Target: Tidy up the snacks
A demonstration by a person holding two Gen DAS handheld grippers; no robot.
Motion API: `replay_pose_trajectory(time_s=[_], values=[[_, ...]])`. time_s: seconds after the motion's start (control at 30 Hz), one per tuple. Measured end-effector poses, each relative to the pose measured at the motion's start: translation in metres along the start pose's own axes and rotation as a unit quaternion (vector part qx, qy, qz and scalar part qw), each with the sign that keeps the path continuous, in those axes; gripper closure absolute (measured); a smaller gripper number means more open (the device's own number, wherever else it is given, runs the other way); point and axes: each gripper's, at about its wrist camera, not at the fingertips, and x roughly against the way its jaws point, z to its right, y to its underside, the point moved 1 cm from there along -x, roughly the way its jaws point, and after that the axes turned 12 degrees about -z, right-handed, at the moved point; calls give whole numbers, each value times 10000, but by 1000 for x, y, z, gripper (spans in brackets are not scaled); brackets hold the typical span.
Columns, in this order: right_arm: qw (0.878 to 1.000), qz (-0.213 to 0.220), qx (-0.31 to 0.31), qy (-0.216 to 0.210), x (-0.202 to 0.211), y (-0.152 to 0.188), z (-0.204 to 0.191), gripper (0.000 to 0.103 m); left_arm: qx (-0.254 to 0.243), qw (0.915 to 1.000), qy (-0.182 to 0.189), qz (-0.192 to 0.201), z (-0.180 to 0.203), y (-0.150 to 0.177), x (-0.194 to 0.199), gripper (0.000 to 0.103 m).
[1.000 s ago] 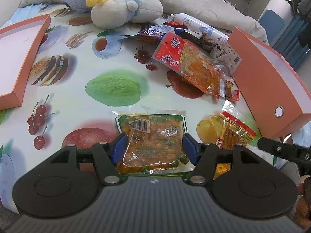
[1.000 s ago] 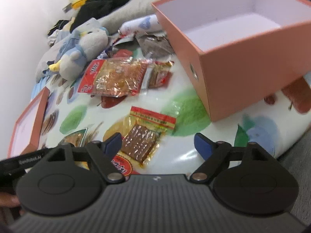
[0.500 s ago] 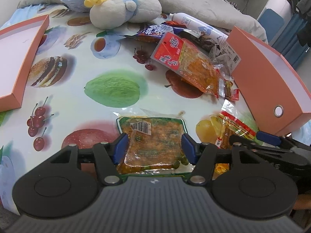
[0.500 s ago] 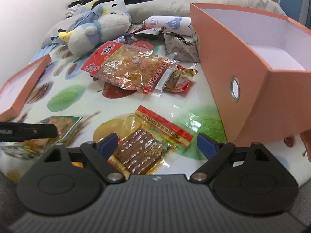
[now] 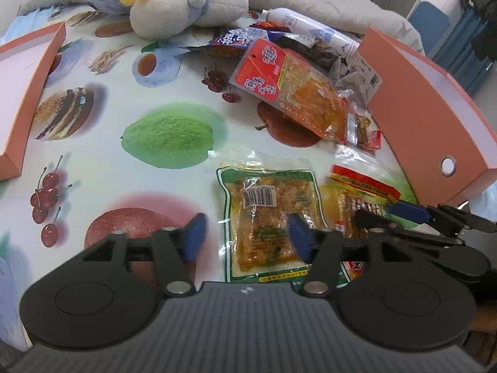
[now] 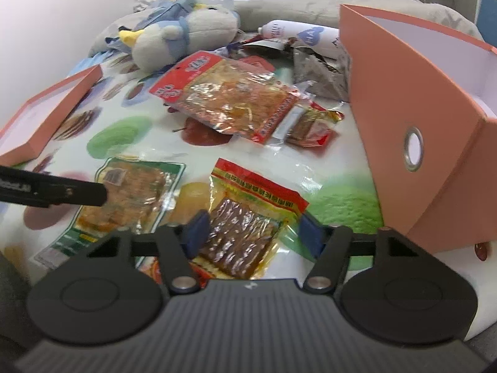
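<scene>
- The open salmon-pink cardboard box (image 6: 416, 118) stood at the right of the right wrist frame; the white inside that showed held nothing visible.
- The shallow salmon-pink box lid (image 5: 21, 93) lay at the left edge of the left wrist frame, white interior up, nothing in it.
- The left gripper (image 5: 247, 237) was spread wide and gripped nothing; the green-bordered clear snack packet (image 5: 267, 217) lay flat on the fruit-print tablecloth (image 5: 124, 168) at lower centre, its right blue pad over the packet.
- The right gripper (image 6: 254, 230) was spread wide, unclenched, pads either side of the red-and-yellow packet of brown strips (image 6: 248, 217); contact could not be judged.
- Only the right wrist view showed the box interior; the left showed just its outer wall.
- The large red-labelled packet (image 6: 230, 96) lay at upper centre.
</scene>
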Motion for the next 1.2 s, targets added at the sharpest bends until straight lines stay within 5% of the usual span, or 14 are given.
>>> replay_pose_trajectory(time_s=[0.1,0.23,0.43,0.63,0.83,0.93,1.2], values=[[10000,-17,19,85,3,-1,0,81,-106,9999,-115,19,5,-1,-5,18],[9995,-77,-243,-168,6,-1,9,96,-339,9994,-120,-15,15,-5,-15,12],[9961,-44,-600,-649,14,5,18,97,-736,9969,-263,23,32,-10,-30,10],[9939,-15,-735,-821,23,6,22,100,-889,9952,-415,-50,40,-14,-33,27],[9935,138,-745,-850,37,-1,23,100,-723,9972,-162,-23,39,-16,-23,53],[9939,212,-721,-809,45,-9,25,100,-602,9981,-80,70,38,-18,-13,75],[9920,138,-994,-763,44,-16,36,97,-618,9981,37,21,36,-20,-15,79]])
